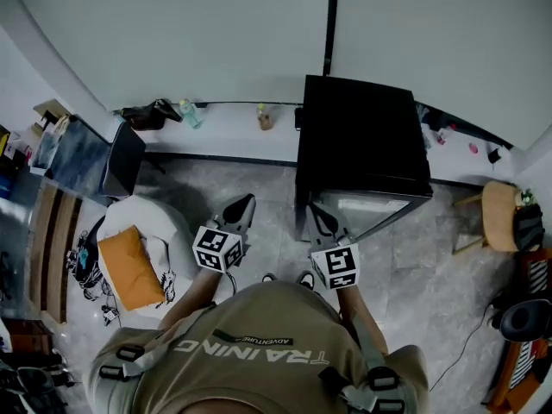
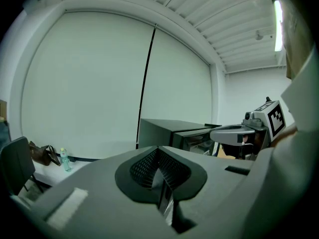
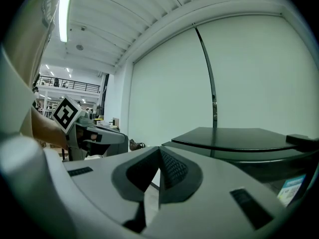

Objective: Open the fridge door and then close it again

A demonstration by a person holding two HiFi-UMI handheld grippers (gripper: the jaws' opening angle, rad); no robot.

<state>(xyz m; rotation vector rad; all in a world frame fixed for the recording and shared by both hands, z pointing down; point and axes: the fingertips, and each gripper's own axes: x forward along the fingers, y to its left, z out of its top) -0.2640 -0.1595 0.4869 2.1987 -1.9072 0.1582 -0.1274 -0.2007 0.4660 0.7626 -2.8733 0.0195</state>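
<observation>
- Find the fridge [image 1: 362,136] on the floor, its back against the ledge [image 1: 233,136] at the floor's far edge, just ahead of the right gripper [image 1: 316,210]
- Expect a rigid, heavy black box, unlikely to shift under a pull; expect the door [image 1: 369,211] to swing lightly on its hinge, yet probably to be held by a magnetic seal, so needing one firm first tug
- Treat the glossy front as likely slippery for pads; take hold at the door's free edge or top lip, hooking rather than pinching; cannot tell which side is hinged, nor whether the door is shut tight or a little ajar
- Note both claws narrow: left gripper [image 2: 159,156] with jaws pressed together on nothing; same for the right, tips meeting and empty; open one before hooking an edge
- Mind the white seat [image 1: 159,222] with an orange cushion [image 1: 129,270] towards the floor's left edge, well apart from the door; stool [image 1: 498,214] near the fridge's right side, possibly close to the swing
- Ignore the bottle [image 1: 190,113] and bag [image 1: 151,113] on the ledge's left part; see nothing between grippers and door
</observation>
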